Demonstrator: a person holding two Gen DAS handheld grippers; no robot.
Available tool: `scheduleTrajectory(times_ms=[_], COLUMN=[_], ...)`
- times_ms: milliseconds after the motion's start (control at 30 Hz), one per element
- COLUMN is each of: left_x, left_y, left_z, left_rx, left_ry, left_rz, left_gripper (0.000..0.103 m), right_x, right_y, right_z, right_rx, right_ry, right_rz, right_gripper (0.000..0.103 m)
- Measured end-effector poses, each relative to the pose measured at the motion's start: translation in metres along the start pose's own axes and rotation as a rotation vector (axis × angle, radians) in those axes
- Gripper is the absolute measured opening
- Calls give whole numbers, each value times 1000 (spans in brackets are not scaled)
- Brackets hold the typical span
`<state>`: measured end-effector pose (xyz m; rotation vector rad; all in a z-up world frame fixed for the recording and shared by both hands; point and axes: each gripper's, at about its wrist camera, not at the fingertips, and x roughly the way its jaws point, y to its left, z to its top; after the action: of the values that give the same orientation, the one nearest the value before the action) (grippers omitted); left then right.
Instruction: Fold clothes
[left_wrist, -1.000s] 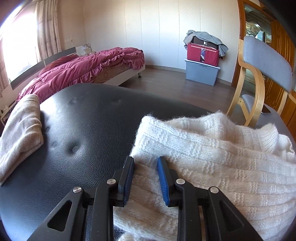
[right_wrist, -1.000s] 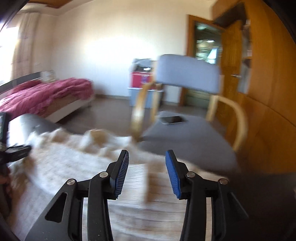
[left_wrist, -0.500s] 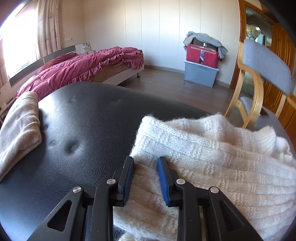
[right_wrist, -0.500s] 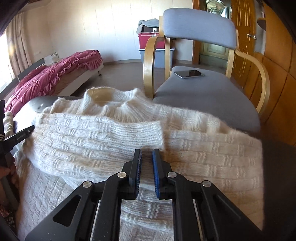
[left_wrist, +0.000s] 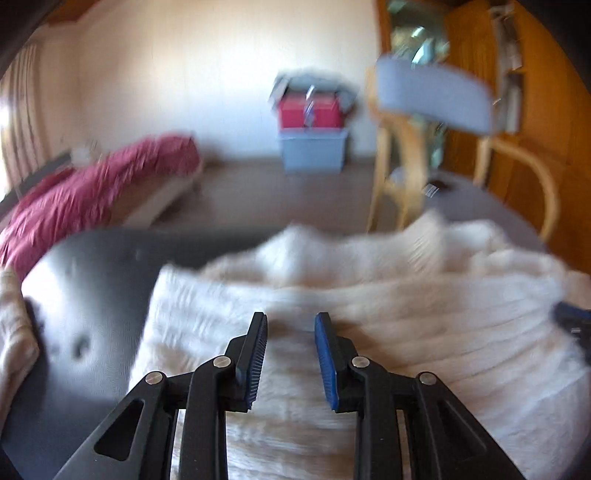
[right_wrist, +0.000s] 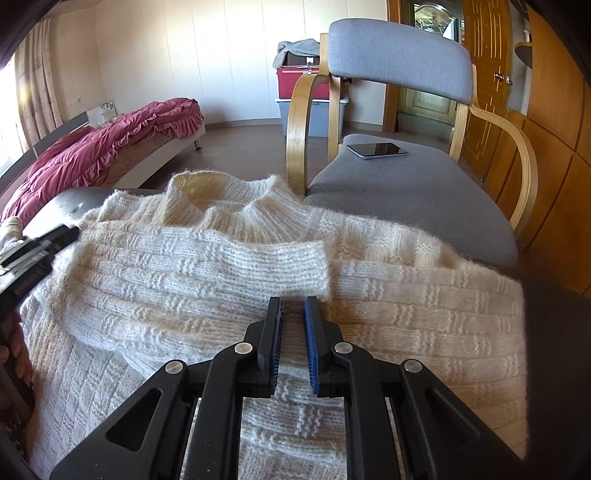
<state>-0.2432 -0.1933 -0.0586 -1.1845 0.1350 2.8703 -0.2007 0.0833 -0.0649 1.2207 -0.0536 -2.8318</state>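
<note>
Plainly blurred from the left wrist, yet legible enough: left tongs (left_wrist: 290, 321) standing moderately wide, gripping nothing, poised low over the near-left part of the white sweater (left_wrist: 424, 332). Spreads rightward and away from there, across the black worktop (left_wrist: 85, 295), so most of the knit sits to the right of these tongs. Beige cloth (left_wrist: 11, 332) at the far left edge, apart from the sweater. Right tongs (left_wrist: 572, 325) just peeking in at the right edge.

Sharper from the right wrist: right tongs (right_wrist: 293, 306) drawn narrow, only a slim gap between the blue pads, down on the knit; cannot tell whether a pinch of fabric sits in that gap. Sleeve (right_wrist: 184, 273) folded over the body, long axis running left to right, with its cuff (right_wrist: 306, 266) ending just ahead of these tongs. Collar at the far side, toward the chair (right_wrist: 406, 184). Left tongs (right_wrist: 55, 236) at the sleeve's opposite, shoulder end.

Probably hinges on exactly that: cuff end nearest the right hand, shoulder end nearest the left, sleeve lying crosswise between them.
</note>
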Motion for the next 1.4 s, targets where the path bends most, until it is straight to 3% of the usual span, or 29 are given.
scheduleTrajectory(times_ms=[33,100,133,300,467,533,600,700,833,900,1033,1133,1233,1400], left_x=[4,0,1,3,4,5,5,4,2,-2,-17,-14,-1,3], left_y=[7,18,21,26,23,22,23,27,41,40,32,14,3,15], left_z=[0,0,-1,-1,2,0,1,0,0,-1,-2,-1,0,-1], left_rx=[-31,-65,-72,-78,-59,-65,-71,-98,-177,-178,-146,-59,-8,-71], left_ry=[19,7,10,14,13,13,14,17,16,-7,-93,-77,-8,8], left_rz=[-12,39,54,85,101,95,88,71,34,31,-20,-49,-6,1], left_gripper=[29,31,35,35,35,35,36,40,41,40,40,40,40,42], right_x=[-1,-3,-4,-10,-17,-20,-7,-2,-5,-8,-23,-15,2,11], right_y=[-1,-3,-3,-8,31,47,52,44,47,45,30,21,9,2], right_z=[0,1,1,2,1,0,-4,-5,-7,-7,1,2,1,-2], right_rx=[4,13,18,40,-96,-153,-170,-126,-168,-164,-77,-46,5,33], right_ry=[-3,-8,-11,-25,-71,-90,-32,17,54,40,-86,-91,-33,-1], right_rz=[-1,-4,-5,-12,107,157,140,184,159,171,233,150,128,104], right_gripper=[12,12,12,13,13,13,14,13,13,15,15,15,15,12])
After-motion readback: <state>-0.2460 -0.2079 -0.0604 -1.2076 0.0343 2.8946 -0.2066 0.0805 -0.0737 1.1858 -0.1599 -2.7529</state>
